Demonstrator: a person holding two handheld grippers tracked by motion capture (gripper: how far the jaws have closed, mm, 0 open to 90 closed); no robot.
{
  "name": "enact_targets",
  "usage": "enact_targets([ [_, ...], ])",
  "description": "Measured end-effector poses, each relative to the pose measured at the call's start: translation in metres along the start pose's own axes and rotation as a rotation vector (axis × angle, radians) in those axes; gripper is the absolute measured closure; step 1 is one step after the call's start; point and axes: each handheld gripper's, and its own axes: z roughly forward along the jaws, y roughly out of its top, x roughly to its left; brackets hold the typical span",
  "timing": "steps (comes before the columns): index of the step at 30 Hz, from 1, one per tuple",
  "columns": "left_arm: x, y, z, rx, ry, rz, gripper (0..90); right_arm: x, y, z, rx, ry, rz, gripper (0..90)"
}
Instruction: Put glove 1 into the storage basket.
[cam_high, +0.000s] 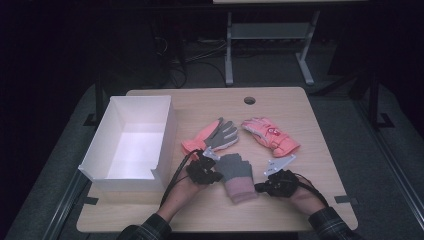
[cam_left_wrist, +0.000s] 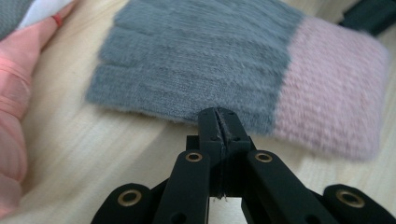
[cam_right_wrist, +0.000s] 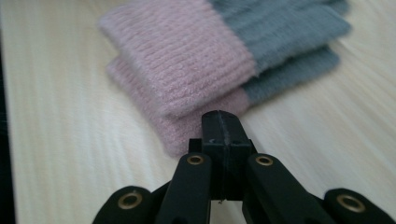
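Note:
A pair of knitted gloves (cam_high: 236, 175), grey with pink cuffs, lies stacked at the front middle of the wooden table (cam_high: 320, 170). My left gripper (cam_high: 216, 176) is shut, with its tips at the grey edge of the top glove (cam_left_wrist: 210, 60) and nothing visibly between the jaws. My right gripper (cam_high: 259, 188) is shut too, and its tips rest just beside the pink cuff of the lower glove (cam_right_wrist: 187, 130). In the right gripper view the two gloves lie one on the other, slightly offset.
A white open box (cam_high: 167, 135) stands at the table's left. A salmon glove with a grey palm (cam_high: 210, 136) lies just behind the knitted pair, a pink ski glove (cam_high: 270, 134) to its right. A cable hole (cam_high: 249, 100) sits near the far edge.

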Motion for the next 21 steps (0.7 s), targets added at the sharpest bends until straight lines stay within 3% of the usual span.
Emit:
enact_targets([
  [5,0.005,0.002,0.000,0.016,-0.001,0.016,89.2,0.009,0.004,0.005,-0.013,0.042,-0.014,90.0],
  [6,0.005,0.004,0.001,0.014,-0.001,0.018,89.2,0.014,0.007,0.008,-0.020,0.060,-0.042,90.0],
  [8,0.005,0.006,0.003,-0.006,0.000,-0.001,89.2,0.020,0.010,0.011,-0.026,0.084,-0.040,90.0],
  [9,0.007,0.007,0.002,0.006,0.000,0.016,89.2,0.023,0.011,0.013,-0.021,0.088,-0.054,90.0],
  [11,0.009,0.009,0.004,-0.001,-0.004,0.005,89.3,0.029,0.014,0.018,-0.023,0.103,-0.077,90.0],
  [14,0.011,0.012,0.005,0.001,-0.003,0.024,89.3,0.037,0.018,0.023,-0.027,0.116,-0.107,90.0],
  [18,0.011,0.016,0.007,-0.009,-0.009,0.008,89.3,0.043,0.022,0.028,-0.032,0.121,-0.122,90.0],
  [19,0.012,0.018,0.007,0.007,-0.008,0.031,89.3,0.048,0.025,0.033,-0.037,0.130,-0.136,90.0],
  [21,0.012,0.021,0.009,0.004,-0.008,0.038,89.2,0.052,0.029,0.038,-0.034,0.136,-0.151,90.0],
])
